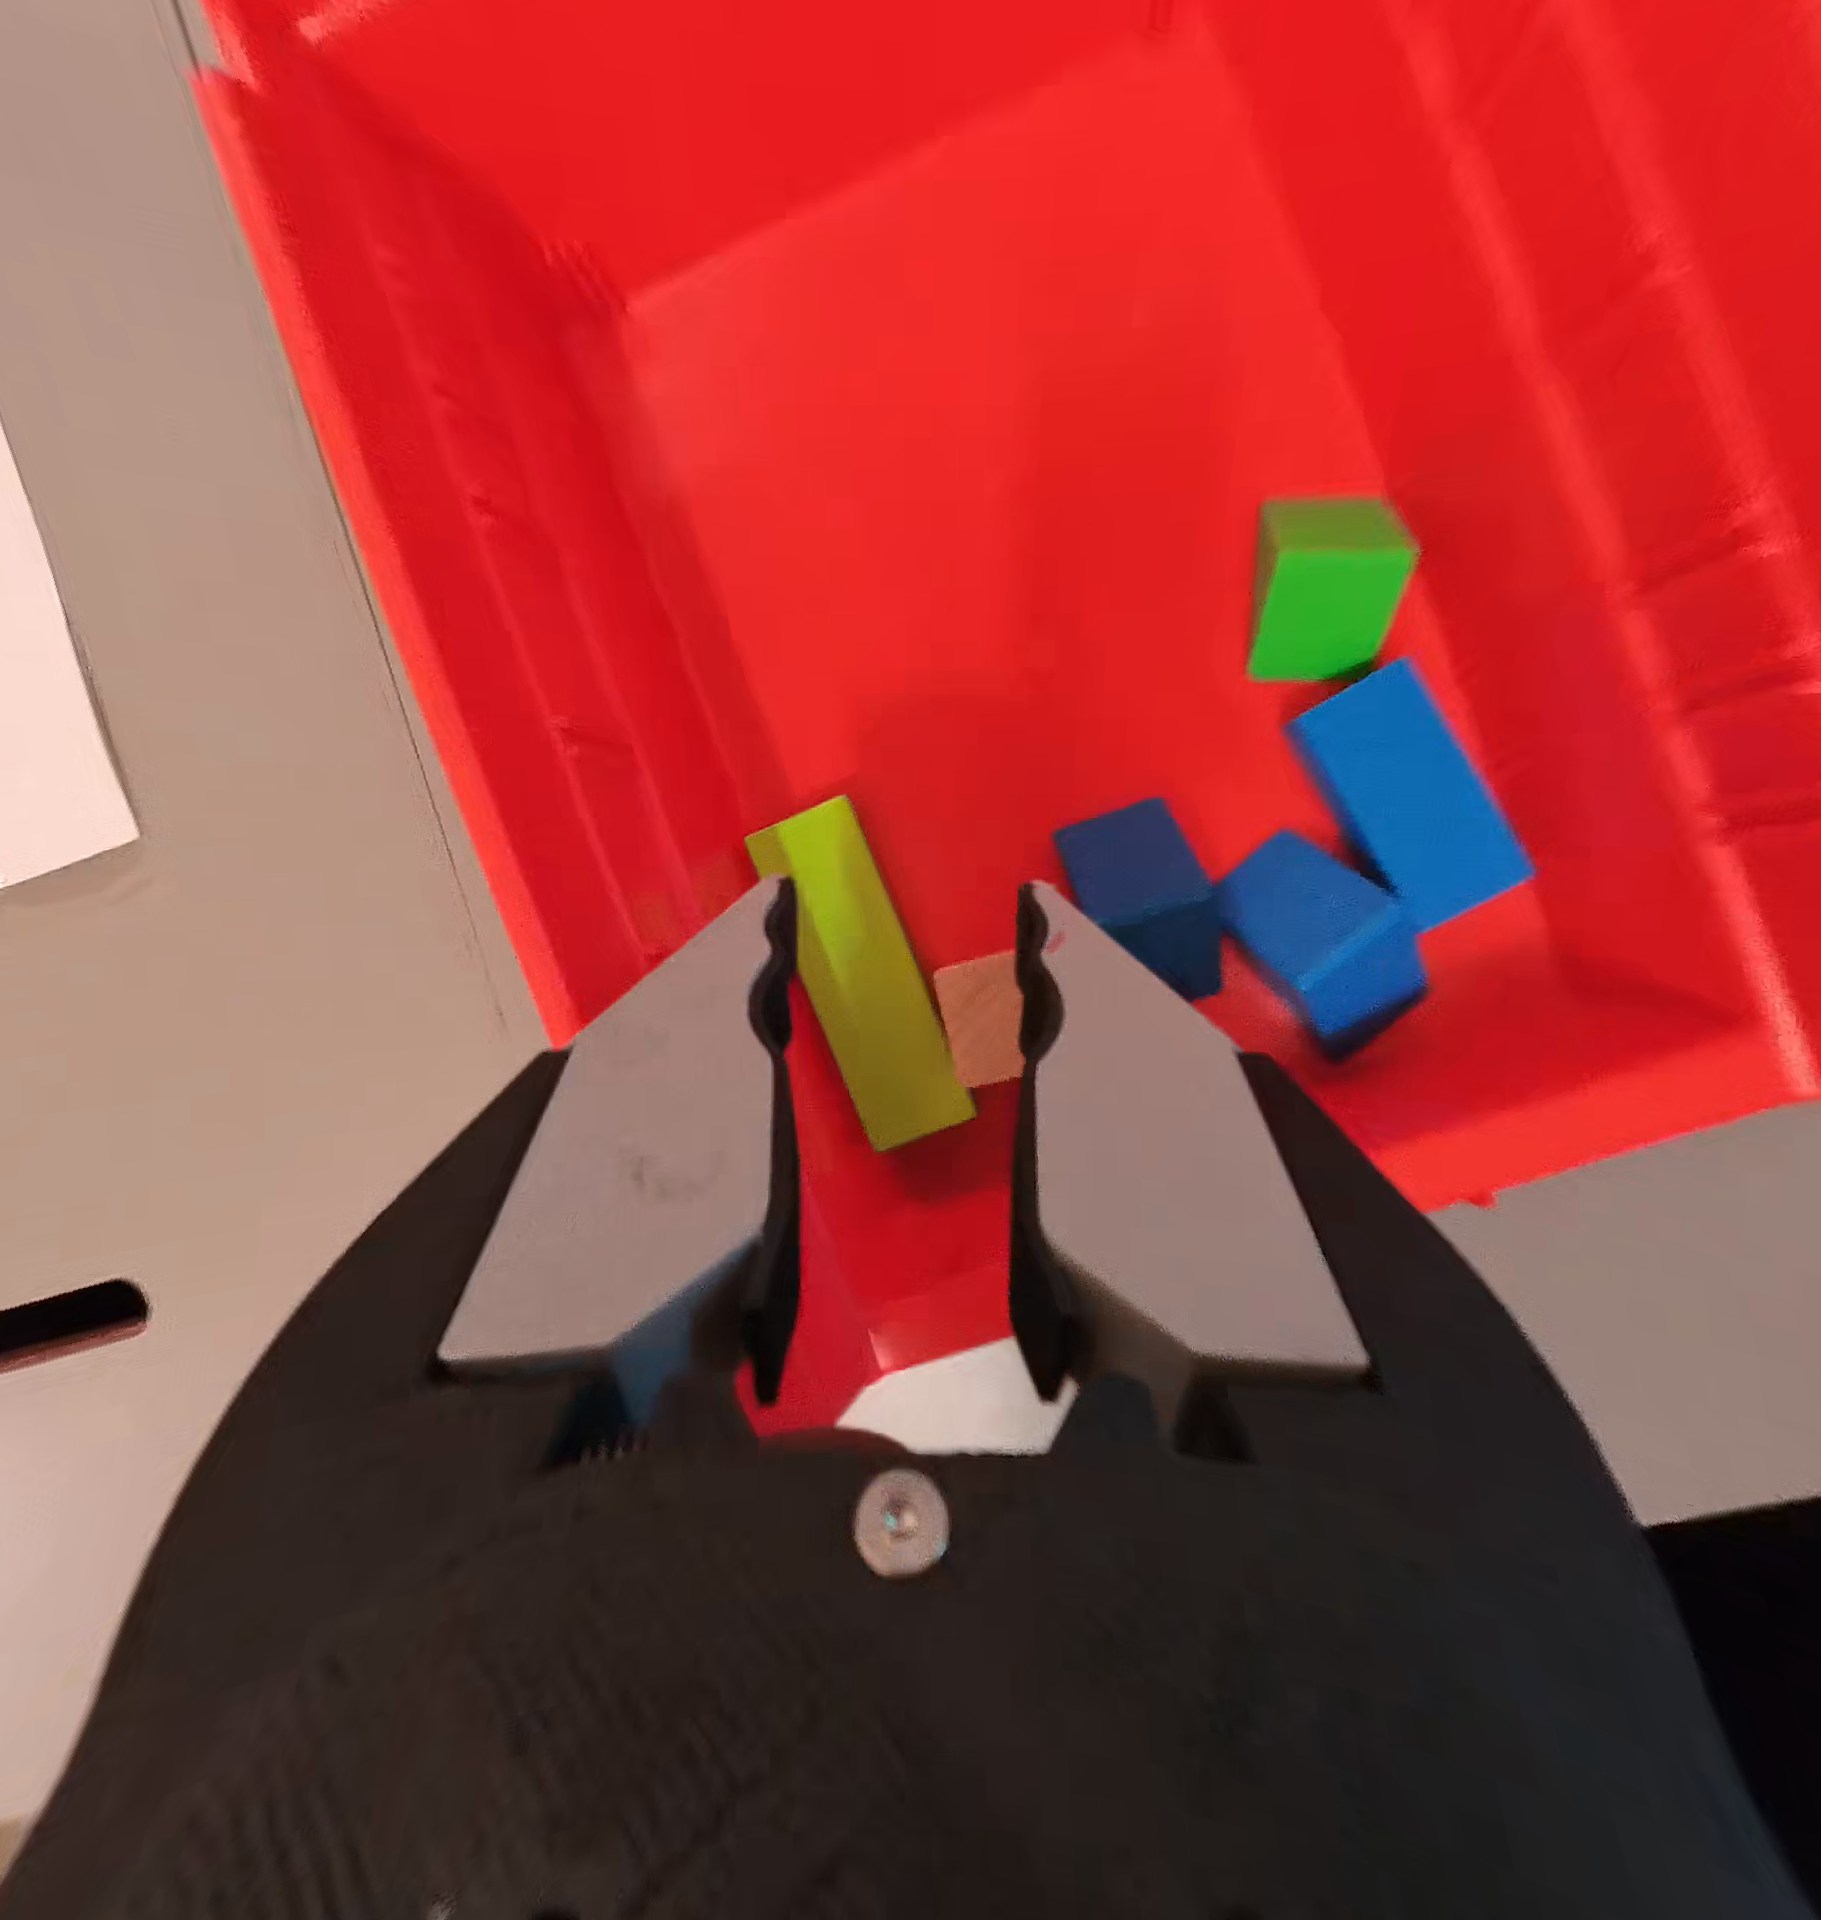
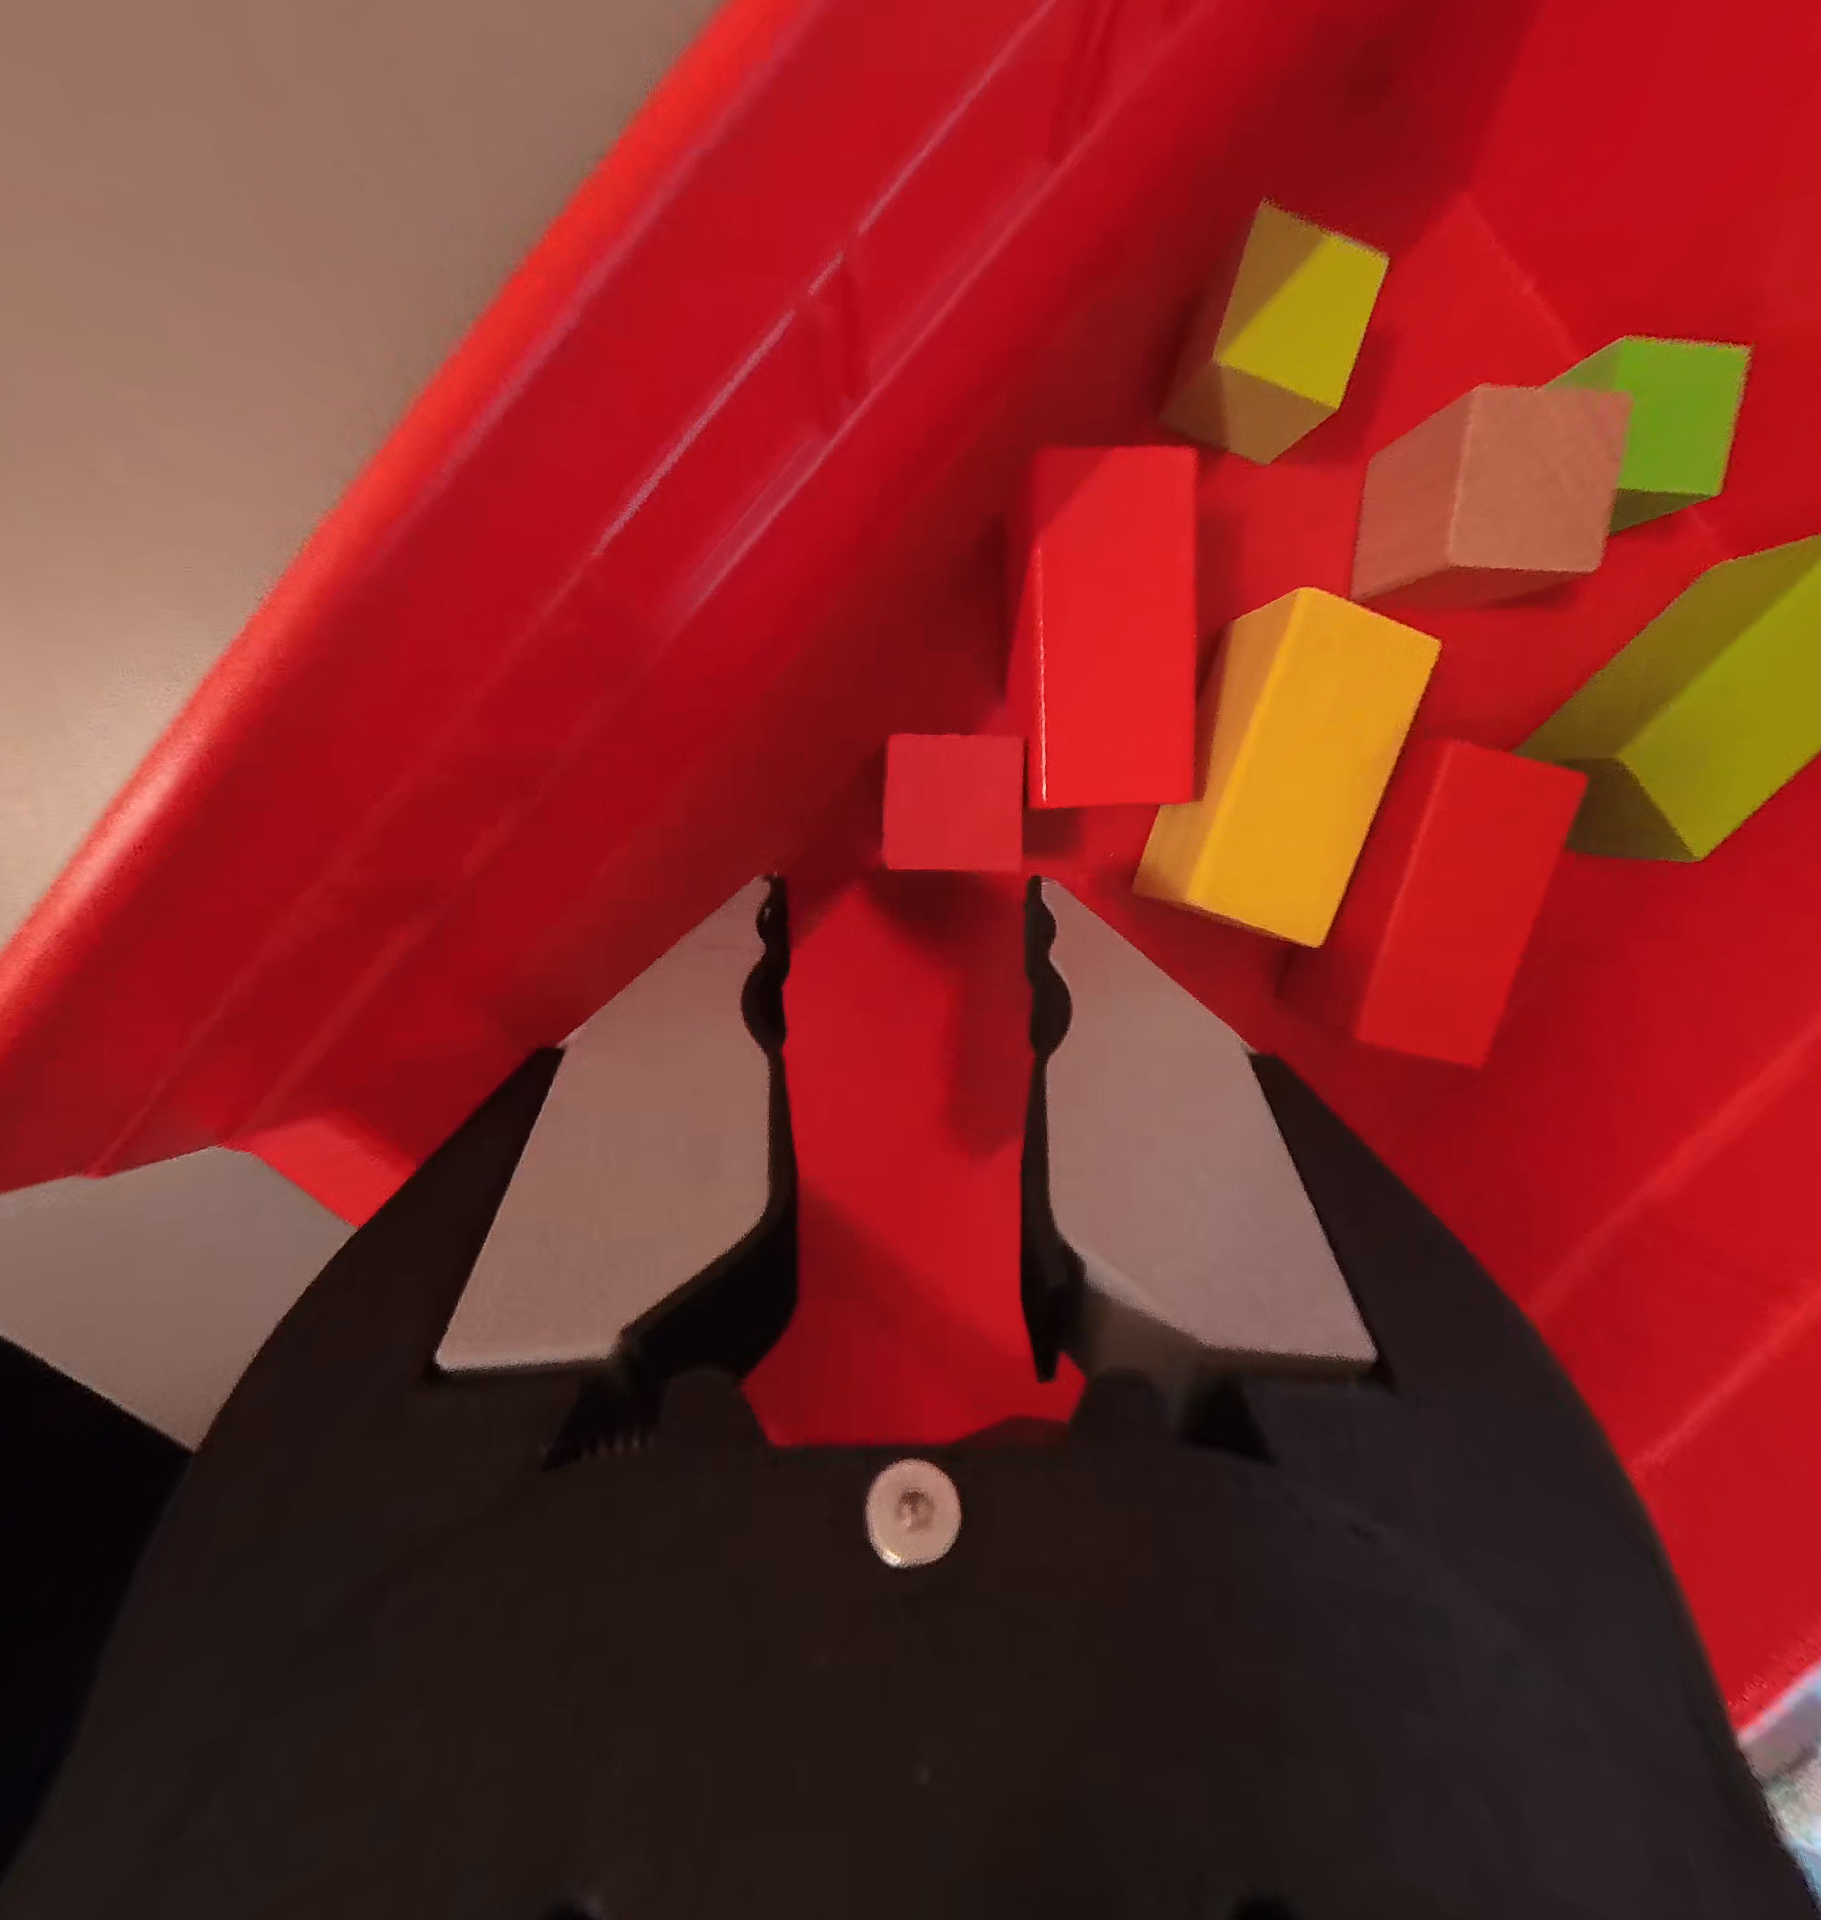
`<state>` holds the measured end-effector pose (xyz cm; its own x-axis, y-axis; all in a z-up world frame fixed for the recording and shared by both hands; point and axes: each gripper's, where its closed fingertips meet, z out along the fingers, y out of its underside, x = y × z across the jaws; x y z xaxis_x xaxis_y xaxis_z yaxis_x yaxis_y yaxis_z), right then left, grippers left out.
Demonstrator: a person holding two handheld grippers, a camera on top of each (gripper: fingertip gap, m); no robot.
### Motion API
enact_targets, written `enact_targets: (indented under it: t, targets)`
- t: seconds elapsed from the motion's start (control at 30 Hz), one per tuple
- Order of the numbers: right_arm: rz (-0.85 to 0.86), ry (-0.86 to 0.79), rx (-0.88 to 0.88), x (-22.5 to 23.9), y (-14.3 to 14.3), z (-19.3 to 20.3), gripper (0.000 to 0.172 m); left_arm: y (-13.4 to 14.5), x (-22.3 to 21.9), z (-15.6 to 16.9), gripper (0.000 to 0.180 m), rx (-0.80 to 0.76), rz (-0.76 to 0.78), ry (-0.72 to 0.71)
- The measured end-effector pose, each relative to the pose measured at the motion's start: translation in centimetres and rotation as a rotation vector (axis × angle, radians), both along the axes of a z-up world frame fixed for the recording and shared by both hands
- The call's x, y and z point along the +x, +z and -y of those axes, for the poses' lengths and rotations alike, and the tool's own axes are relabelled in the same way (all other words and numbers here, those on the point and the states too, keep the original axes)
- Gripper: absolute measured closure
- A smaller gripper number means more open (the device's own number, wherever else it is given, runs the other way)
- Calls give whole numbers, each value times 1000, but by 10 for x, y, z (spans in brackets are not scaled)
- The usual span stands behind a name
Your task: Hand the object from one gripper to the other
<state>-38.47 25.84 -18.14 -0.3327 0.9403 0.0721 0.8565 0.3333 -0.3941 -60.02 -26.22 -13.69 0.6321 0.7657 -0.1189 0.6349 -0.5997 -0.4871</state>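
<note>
Blocks fill the floor of a red bin (image 1: pixel 989 312) in both of your wrist views. In the left wrist view, your left gripper (image 1: pixel 906 899) hangs over the bin with its fingers apart and nothing clamped between them. A long lime-green block (image 1: pixel 864 987) lies slanted on the bin floor below the gap, its far end passing close by the left fingertip (image 1: pixel 778 914), though you cannot tell whether it touches. A small tan block (image 1: pixel 979 1013) sits just beside it, partly behind the right finger. Off to the right lie a dark blue block (image 1: pixel 1145 894), two lighter blue blocks (image 1: pixel 1405 790) (image 1: pixel 1321 935) touching one another, and a green cube (image 1: pixel 1327 587) beyond them. Grey counter (image 1: pixel 210 935) shows left of the bin. In the right wrist view, your right gripper (image 2: pixel 901 894) is likewise spread, with only red bin floor visible between the fingers. A small red cube (image 2: pixel 953 800) lies just past the fingertips, clear of both pads. Next to it are a longer red block (image 2: pixel 1114 623), a yellow block (image 2: pixel 1290 758), another red block (image 2: pixel 1457 904), a tan cube (image 2: pixel 1488 499), and three lime-green blocks (image 2: pixel 1290 322) (image 2: pixel 1675 416) (image 2: pixel 1716 686) farther out. Neither gripper appears in the other's view.
</note>
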Motion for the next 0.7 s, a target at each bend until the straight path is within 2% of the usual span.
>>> enact_targets:
  t: [0.1,0.3,0.4,0.47,0.6,0.7]
  targets:
    - [-44,21,-4,4,13,4,128,-20,-6,3,155,-117,57,25]
    - [-150,31,-4,13,43,5,125,-48,-7,12,147,-182,214,105]
    - [-204,34,-16,14,56,4,125,-55,-11,17,153,-210,239,143]
    - [-218,29,-16,15,59,2,125,-56,-12,18,147,-225,258,161]
    - [-230,25,-4,16,62,-1,125,-60,-8,7,116,-233,303,140]
    - [-235,27,-7,16,63,-1,125,-60,-8,1,113,-237,294,124]
